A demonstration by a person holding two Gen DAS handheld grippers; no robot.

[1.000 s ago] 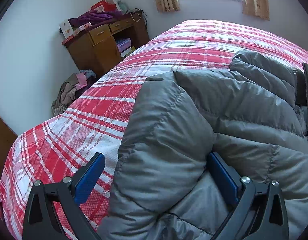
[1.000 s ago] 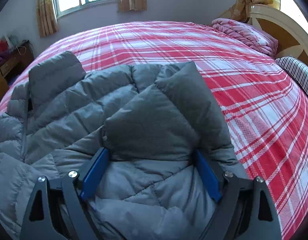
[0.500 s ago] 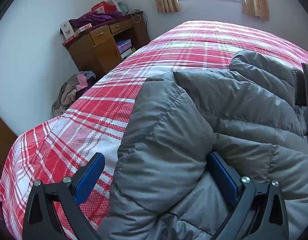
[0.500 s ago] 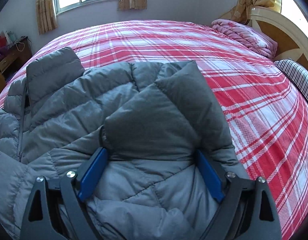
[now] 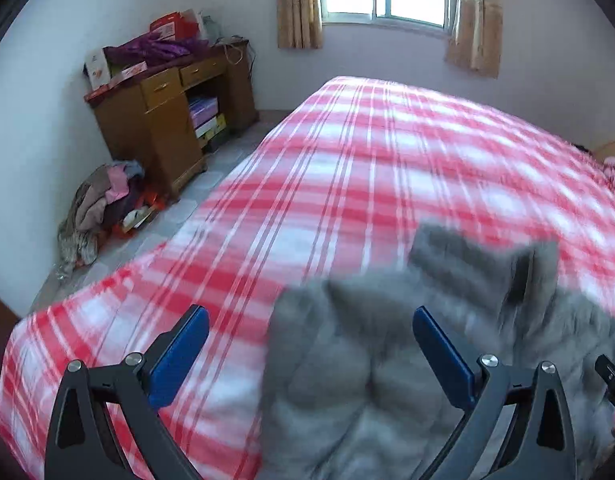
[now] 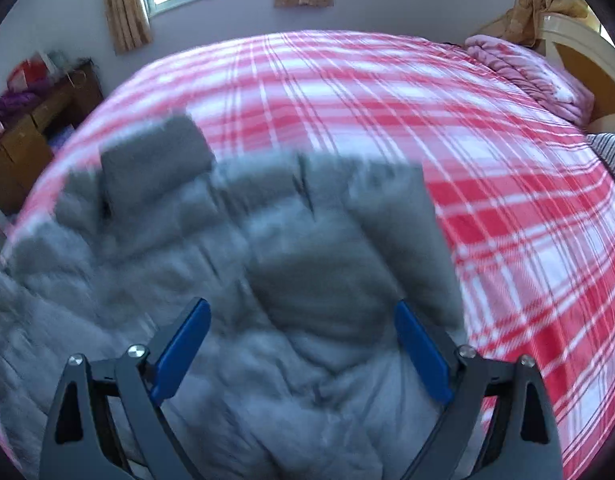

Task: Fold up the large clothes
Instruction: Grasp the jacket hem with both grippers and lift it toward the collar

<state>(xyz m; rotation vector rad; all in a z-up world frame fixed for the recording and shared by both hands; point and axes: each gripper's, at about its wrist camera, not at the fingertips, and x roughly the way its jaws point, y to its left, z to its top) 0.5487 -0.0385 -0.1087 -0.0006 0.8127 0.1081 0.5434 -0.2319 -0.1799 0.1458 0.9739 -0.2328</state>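
A grey puffer jacket (image 5: 379,376) lies on the red and white plaid bed (image 5: 347,168), its sleeves folded in over the body. My left gripper (image 5: 309,354) is open and lifted above the jacket's left edge, holding nothing. In the right wrist view the jacket (image 6: 235,264) spreads across the lower left of the bed (image 6: 427,120). My right gripper (image 6: 301,344) is open above the jacket's right part, holding nothing. Both views are blurred by motion.
A wooden desk (image 5: 167,120) with boxes and clothes on top stands by the left wall. A heap of clothes (image 5: 99,208) lies on the floor beside it. A pink blanket (image 6: 523,68) and a wooden headboard (image 6: 583,52) are at the far right.
Both grippers have risen and drawn back from the jacket. The folded sleeves that sat between the fingers now lie lower and farther away.
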